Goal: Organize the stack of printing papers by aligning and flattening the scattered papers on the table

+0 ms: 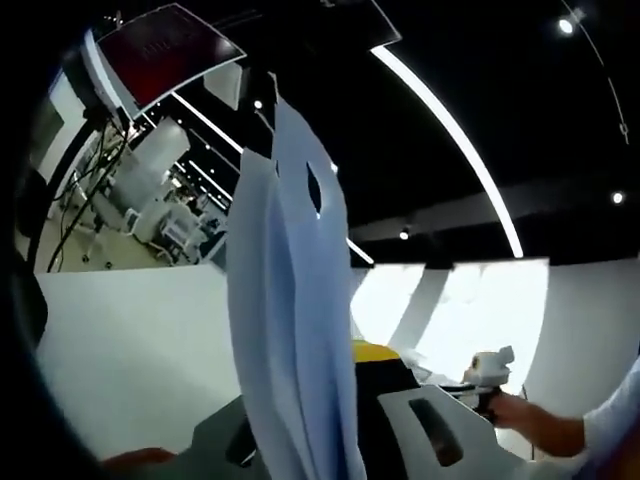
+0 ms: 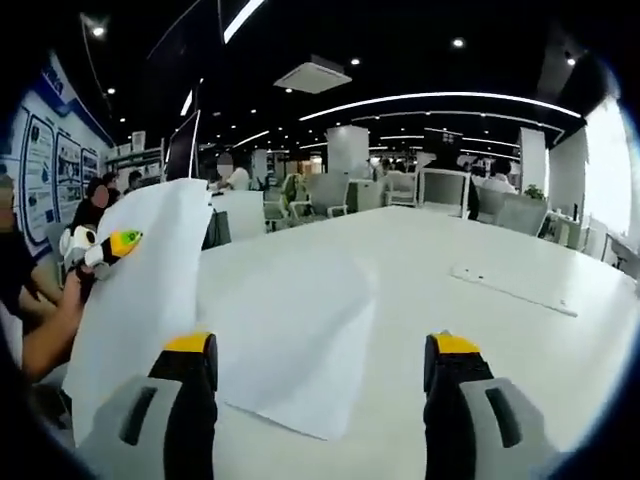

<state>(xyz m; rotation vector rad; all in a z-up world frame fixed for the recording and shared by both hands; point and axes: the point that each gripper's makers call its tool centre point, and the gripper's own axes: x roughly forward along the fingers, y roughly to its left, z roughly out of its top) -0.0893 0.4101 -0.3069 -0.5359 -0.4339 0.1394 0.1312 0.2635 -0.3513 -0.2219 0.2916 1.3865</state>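
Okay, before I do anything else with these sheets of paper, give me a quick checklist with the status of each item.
1. Left tool gripping the raised paper: ok; the sheet stands up between its jaws.
2. Right tool free: ok; jaws apart, nothing between them.
3. Second sheet flat on the table: ok, lying just ahead of the right tool.
4. Raised paper flattened: not ok; it curves and hangs in the air.
5. Sheets aligned in one stack: not ok; they are apart.
6. Other loose sheets: cannot tell.
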